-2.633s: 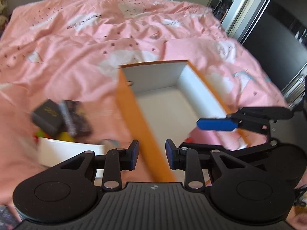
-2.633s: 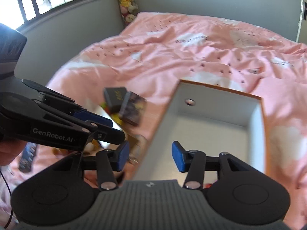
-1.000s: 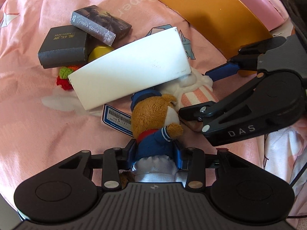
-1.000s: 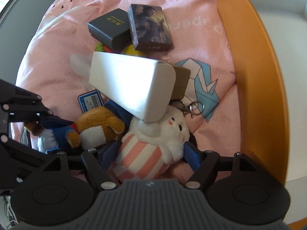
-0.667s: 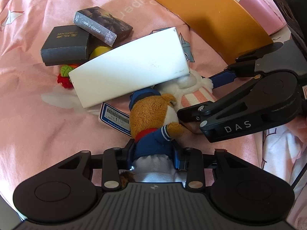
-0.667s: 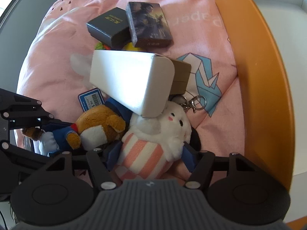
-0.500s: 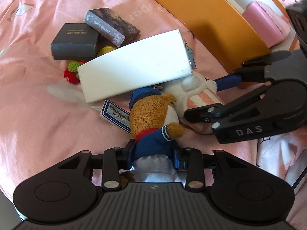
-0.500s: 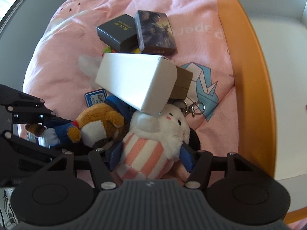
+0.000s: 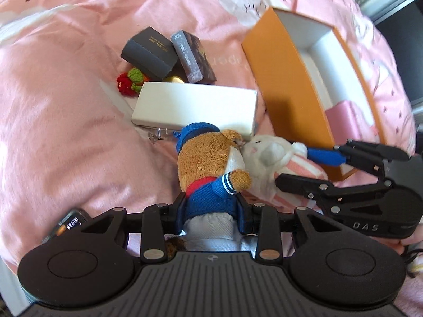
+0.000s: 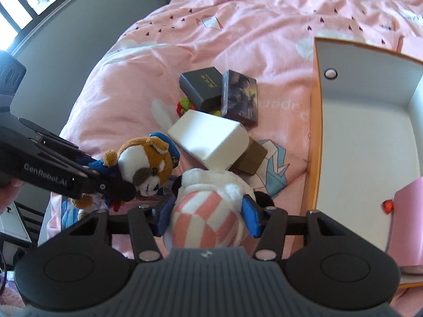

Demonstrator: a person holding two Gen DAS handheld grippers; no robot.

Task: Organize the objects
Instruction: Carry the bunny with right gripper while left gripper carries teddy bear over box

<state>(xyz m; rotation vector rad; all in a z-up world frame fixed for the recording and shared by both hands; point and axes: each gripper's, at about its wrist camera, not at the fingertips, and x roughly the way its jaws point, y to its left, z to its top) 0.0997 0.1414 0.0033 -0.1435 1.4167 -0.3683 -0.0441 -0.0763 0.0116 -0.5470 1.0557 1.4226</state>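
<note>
My left gripper (image 9: pixel 211 211) is shut on a brown plush bear in a blue jacket and cap (image 9: pixel 208 166), held above the pink bed; the bear also shows in the right wrist view (image 10: pixel 148 163). My right gripper (image 10: pixel 207 216) is shut on a white plush rabbit with a pink-and-white striped body (image 10: pixel 208 219), which also shows in the left wrist view (image 9: pixel 267 158) beside the bear. An open orange box with a white inside (image 9: pixel 296 87) lies to the right; it also shows in the right wrist view (image 10: pixel 314 142).
On the bedspread lie a long white box (image 9: pixel 195 108), a dark grey box (image 9: pixel 150 50), a dark card box (image 9: pixel 193 58), a small brown box (image 10: pixel 252 158) and a red-and-green crochet toy (image 9: pixel 129 82). A pink object (image 10: pixel 407 219) sits inside the orange box. A phone (image 9: pixel 66 224) lies at the left.
Both grippers have lifted up and away from the pile, the left carrying the bear and the right carrying the rabbit. The white box has dropped flatter onto the bed.
</note>
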